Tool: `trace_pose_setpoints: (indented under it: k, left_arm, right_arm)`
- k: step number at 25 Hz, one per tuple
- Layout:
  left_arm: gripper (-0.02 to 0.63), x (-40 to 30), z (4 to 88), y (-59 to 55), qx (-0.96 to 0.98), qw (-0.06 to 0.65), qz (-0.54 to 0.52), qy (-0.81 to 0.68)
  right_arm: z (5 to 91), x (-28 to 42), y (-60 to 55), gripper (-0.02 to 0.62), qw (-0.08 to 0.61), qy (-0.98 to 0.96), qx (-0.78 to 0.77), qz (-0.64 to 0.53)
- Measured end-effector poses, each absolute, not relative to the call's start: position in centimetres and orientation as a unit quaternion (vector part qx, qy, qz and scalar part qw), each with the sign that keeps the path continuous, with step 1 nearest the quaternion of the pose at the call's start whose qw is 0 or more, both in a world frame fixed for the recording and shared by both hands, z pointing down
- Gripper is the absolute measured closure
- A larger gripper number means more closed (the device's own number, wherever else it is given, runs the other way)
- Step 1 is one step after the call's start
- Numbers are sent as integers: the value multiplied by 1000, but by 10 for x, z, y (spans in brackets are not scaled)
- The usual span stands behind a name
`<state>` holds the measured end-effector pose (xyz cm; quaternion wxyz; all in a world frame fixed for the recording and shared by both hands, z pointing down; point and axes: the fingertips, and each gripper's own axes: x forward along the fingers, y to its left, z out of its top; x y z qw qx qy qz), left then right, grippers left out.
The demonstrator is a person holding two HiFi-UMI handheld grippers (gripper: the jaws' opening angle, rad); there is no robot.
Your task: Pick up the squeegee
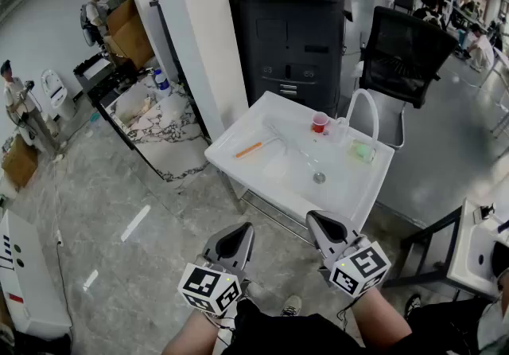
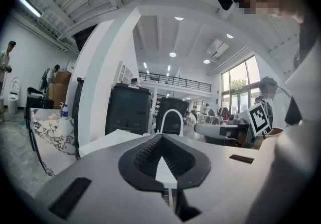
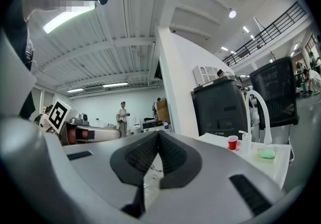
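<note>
Floor (image 1: 103,210): grey polished stone, open workshop hall.

- Far left of the sink (image 1: 350,186): a person (image 1: 16,99) near the wall and a second person (image 1: 95,11) farther back.
- Left of the sink: one marble slab (image 1: 167,126), propped low.
- Just left and behind: one white pillar (image 1: 199,35).
- Directly behind: one black printer (image 1: 290,35).
- Behind and to the right: one black chair (image 1: 406,55).

Sink is white and shallow, on a thin frame. Contents, counted left to right:

- One squeegee (image 1: 248,150), orange handle showing, flat in the left half of the sink.
- One drain (image 1: 319,177), near the sink's middle.
- One red cup (image 1: 320,122), at the back rim.
- One arched white faucet (image 1: 362,111), just right of the cup.
- One green sponge (image 1: 363,152), under the faucet's arch.

Two grippers, both on the near side of the sink and short of its front rim.

- Left gripper (image 1: 241,229): jaws pressed together, nothing between them. The squeegee lies ahead of it inside the sink, well apart.
- Right gripper (image 1: 316,220): jaws also together and empty. The squeegee lies ahead and to its left, well apart.

Neither gripper view shows the squeegee. The right one takes in the cup, faucet and sponge off to its right.
</note>
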<state>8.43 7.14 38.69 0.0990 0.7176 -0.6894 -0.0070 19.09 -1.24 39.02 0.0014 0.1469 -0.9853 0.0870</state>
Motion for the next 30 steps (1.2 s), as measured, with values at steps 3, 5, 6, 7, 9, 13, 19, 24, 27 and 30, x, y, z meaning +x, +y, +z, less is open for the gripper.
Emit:
trace_pose_setpoints:
  k: [3,5,6,7,9,13,19,24,27,30]
  left_arm:
    - [591,86,387,72,718,99,-8,-689]
    - [591,85,387,74,718,99,-7,-689]
    - [591,85,387,74,717,99,-7,-689]
    - [591,84,388,75,717,99,-5,-690]
    - [591,83,389,77,717,99,-4,-690]
    - [591,75,388,82,716,99,-5,-691]
    - [591,52,385,88,715,101,-9,-691]
    - [590,20,384,93,717,107,-20,-689]
    - [590,-2,386,97,717,111,-24,-688]
    - [591,-27,388,100,718,116,-27,-686]
  right_arm:
    - [391,192,-11,578,3,-985,147,87]
    - [391,192,-10,578,3,-985,146,88]
    - [391,191,-9,578,1,-986,144,89]
    - [390,190,-7,578,-4,-986,139,91]
    - [388,189,-4,578,-14,-987,129,95]
    - [387,181,0,578,-18,-987,124,96]
    - [384,158,4,578,-8,-988,123,96]
    - [382,127,7,578,-3,-987,127,96]
    - [380,105,9,578,-3,-987,131,97]
    - [379,81,8,578,-1,-986,137,96]
